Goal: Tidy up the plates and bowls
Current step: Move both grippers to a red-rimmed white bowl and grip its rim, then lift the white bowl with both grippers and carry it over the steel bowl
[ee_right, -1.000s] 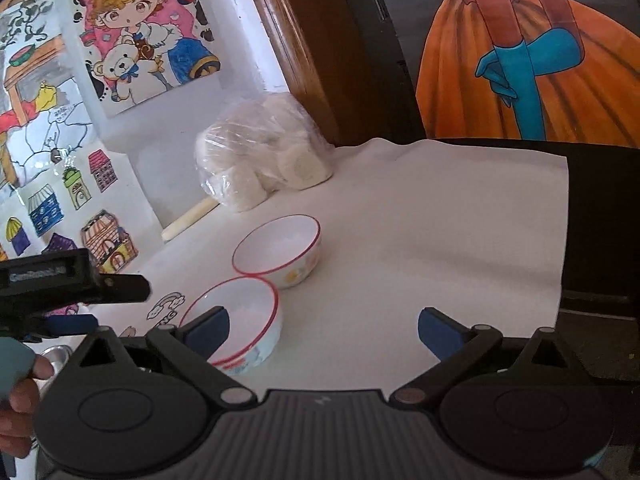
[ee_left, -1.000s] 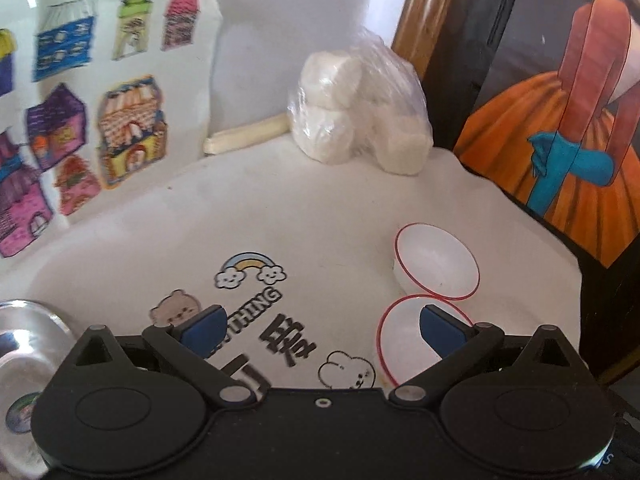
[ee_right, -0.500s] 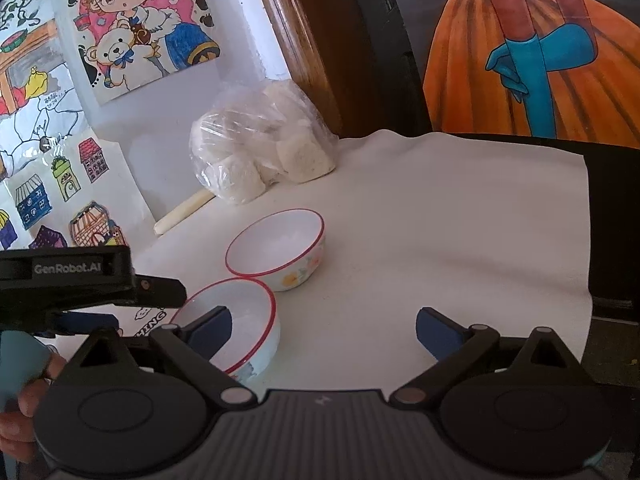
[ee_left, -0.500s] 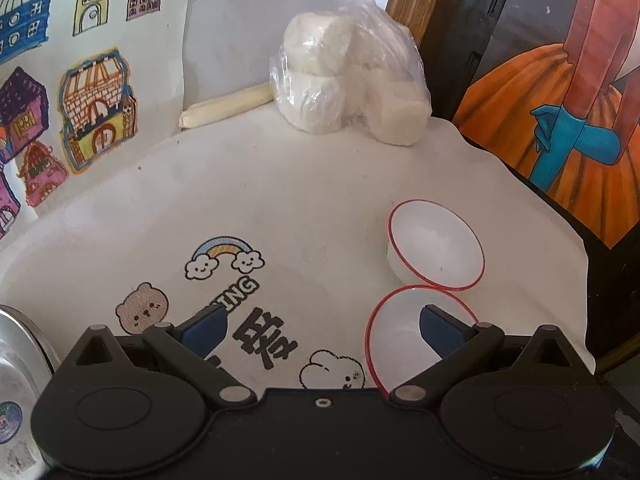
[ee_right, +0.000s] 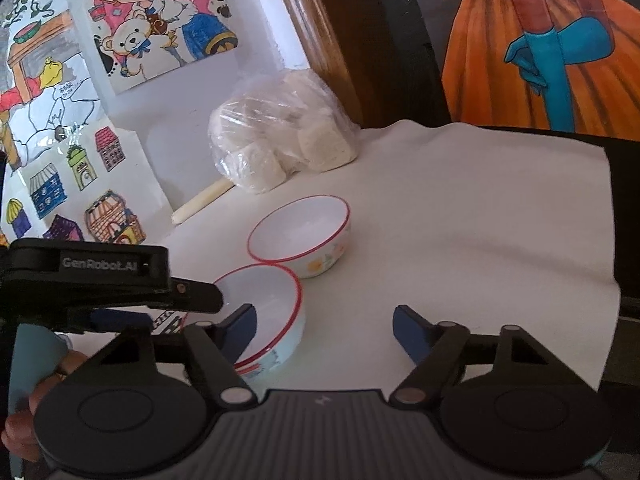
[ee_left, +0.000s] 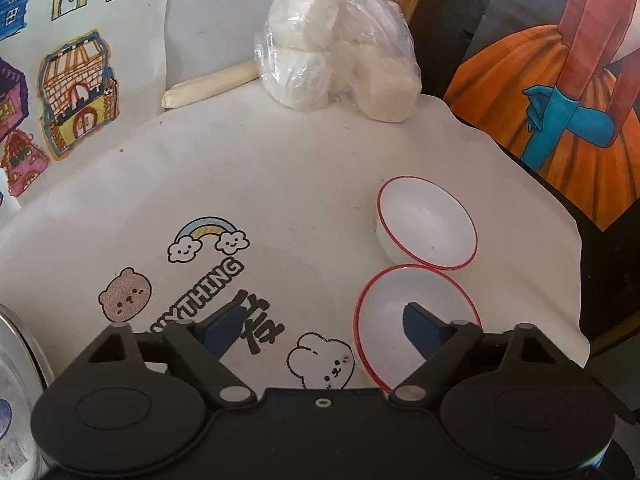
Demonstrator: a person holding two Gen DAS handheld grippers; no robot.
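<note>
Now both claws stand narrower than a second ago, and both are closing. The left claw (ee_left: 324, 326) has also dipped and crept forward, so the two bowls sit larger under it than before. The near bowl (ee_left: 390, 312) straddles its right finger (ee_left: 418, 326): that pad hangs inside the red rim, while the left pad lies over the printed cloth (ee_left: 280, 184), so the rim stands between the jaws, not yet pinched. The far bowl (ee_left: 426, 222) lies just beyond, rims touching or nearly so.

The right claw (ee_right: 324, 326) has hardly moved; its left finger (ee_right: 240, 328) hangs over the near bowl (ee_right: 276, 300), its right finger over bare cloth (ee_right: 480, 208), and it grips nothing. The far bowl (ee_right: 300, 232) sits ahead.

Only the right view shows the left claw's side, a hand (ee_right: 24, 416) on its handle and the bowls' flowered walls. Only the left view shows a metal plate (ee_left: 16, 368) at that claw's left.
</note>
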